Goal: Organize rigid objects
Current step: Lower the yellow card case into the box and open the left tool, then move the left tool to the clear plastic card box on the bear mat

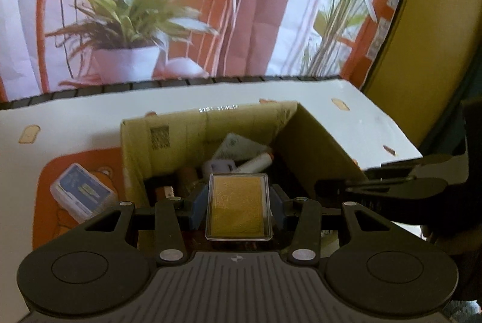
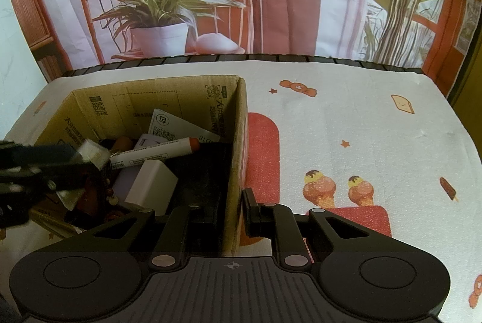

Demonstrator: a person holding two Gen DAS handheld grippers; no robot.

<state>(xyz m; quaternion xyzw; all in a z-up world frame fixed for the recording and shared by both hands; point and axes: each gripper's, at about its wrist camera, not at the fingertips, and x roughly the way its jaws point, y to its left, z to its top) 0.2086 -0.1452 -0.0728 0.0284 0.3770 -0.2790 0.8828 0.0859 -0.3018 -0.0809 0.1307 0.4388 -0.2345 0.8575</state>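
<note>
Closest to the left wrist camera, the left gripper (image 1: 239, 207) clamps a clear plastic case holding a gold card (image 1: 239, 206), its blue pads (image 1: 198, 207) pressing on the case's two long sides; the case is held flat, face up, over the near edge of the open cardboard box (image 1: 208, 124). Inside the box lie a white marker with an orange cap (image 2: 156, 154), a white charger block (image 2: 152, 186), a printed white card (image 2: 177, 127) leaning on the far wall, and darker items too jumbled to name. The right gripper (image 2: 232, 211) pinches the box's right wall, one finger inside and one outside, jaws nearly closed on the cardboard. On the left of the box, a small clear box with a blue insert (image 1: 82, 192) rests on the tablecloth (image 2: 346, 124), which is white with printed ice creams, candy and toast. A printed backdrop of a chair and potted plants (image 2: 168, 7) hangs behind the table.
</note>
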